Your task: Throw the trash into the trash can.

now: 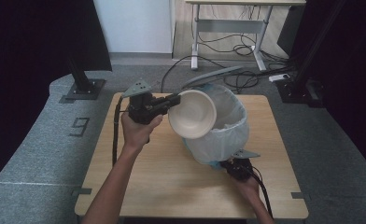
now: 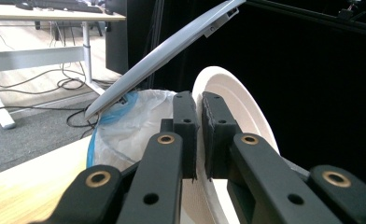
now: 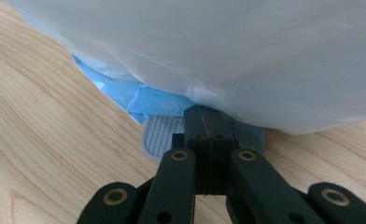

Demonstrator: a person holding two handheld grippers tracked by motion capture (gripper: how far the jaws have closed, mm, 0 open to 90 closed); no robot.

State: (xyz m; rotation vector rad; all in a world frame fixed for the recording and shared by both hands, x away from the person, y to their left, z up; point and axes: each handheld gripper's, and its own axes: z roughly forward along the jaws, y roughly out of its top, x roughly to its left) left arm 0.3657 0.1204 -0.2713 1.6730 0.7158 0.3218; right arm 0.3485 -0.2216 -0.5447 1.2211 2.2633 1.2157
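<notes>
A white paper bowl (image 1: 193, 114) hangs tilted on its side over the mouth of a bin (image 1: 228, 135) lined with a white bag. My left gripper (image 1: 174, 100) is shut on the bowl's rim; in the left gripper view the rim (image 2: 237, 102) runs between the jaws of my left gripper (image 2: 198, 100). The bin's grey lid (image 1: 214, 74) stands raised behind it. My right gripper (image 1: 227, 163) is at the bin's foot. In the right gripper view, my right gripper (image 3: 204, 113) is shut with nothing between the jaws, and its tips rest on the ribbed grey pedal (image 3: 160, 137) under the bag (image 3: 218, 56).
The bin stands on the right half of a wooden table (image 1: 172, 177). A grey carpet with a "9" mark (image 1: 80, 126) surrounds it. Behind are a white-legged desk (image 1: 228, 28), loose cables (image 1: 246, 79) and black stands (image 1: 80, 84).
</notes>
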